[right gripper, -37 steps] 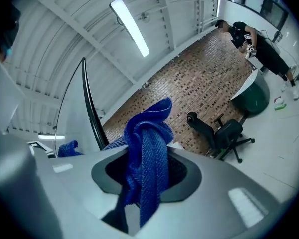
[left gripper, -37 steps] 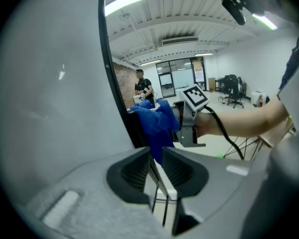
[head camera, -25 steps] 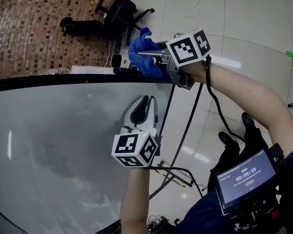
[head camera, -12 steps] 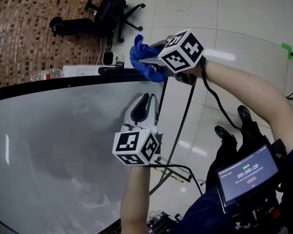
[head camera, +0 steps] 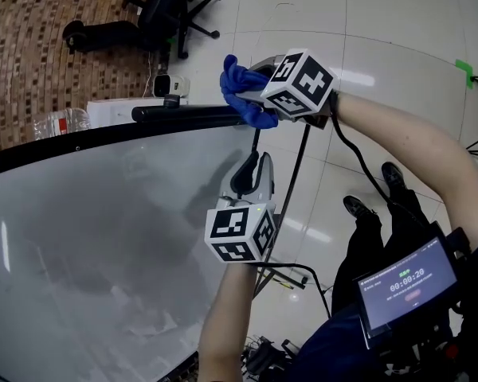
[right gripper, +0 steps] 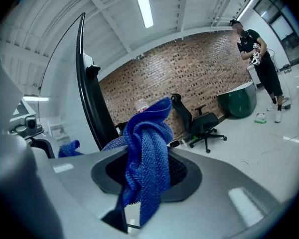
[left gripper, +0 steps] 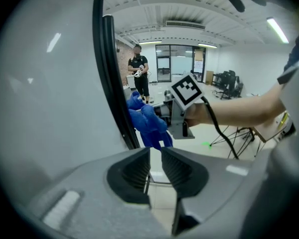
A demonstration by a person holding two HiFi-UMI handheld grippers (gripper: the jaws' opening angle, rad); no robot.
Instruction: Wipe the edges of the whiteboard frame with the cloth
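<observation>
Head view: right gripper (head camera: 253, 100) clamps the cloth (head camera: 237, 82) at the whiteboard frame (head camera: 175, 115) corner. Left gripper (head camera: 251, 168) fingers together, empty. Next, probably slide along the edge.

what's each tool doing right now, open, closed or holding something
Left tool: closed, empty.
Right tool: closed on the blue cloth.
</observation>
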